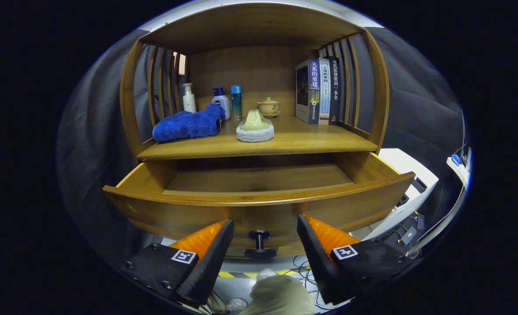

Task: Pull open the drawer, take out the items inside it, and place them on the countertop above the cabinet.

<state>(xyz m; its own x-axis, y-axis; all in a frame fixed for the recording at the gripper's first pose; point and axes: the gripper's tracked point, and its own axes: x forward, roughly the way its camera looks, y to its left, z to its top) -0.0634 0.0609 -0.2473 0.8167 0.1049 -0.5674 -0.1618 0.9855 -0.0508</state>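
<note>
Drawer [259,197] pulled well out of the wooden cabinet [375,87], floor bare as far as visible, though the near strip behind the front panel stays hidden. Gripper [265,238] low at the drawer front, jaws spread wide, pinching nothing, knob [259,238] sitting in the gap between them without contact on either side. On the countertop [311,138] above: blue cloth [189,124] at the left, scrub pad with a pale handle [254,127] near the middle, three bottles [222,103] and a lidded cup [268,106] farther back, books [318,92] upright at the right. Judged close to done, if the cloth and the pad are the drawer's contents; cannot tell from here. Risks from this point: something small overlooked in the hidden near strip; a rise straight up catching the drawer's front lip or the countertop edge, jolting the cabinet and tipping the bottles; a sideways swing striking the knob. Below the fingers, a person's knee [281,295] and shoes, with cables [302,273] on the floor, likely snags on stepping back.
</note>
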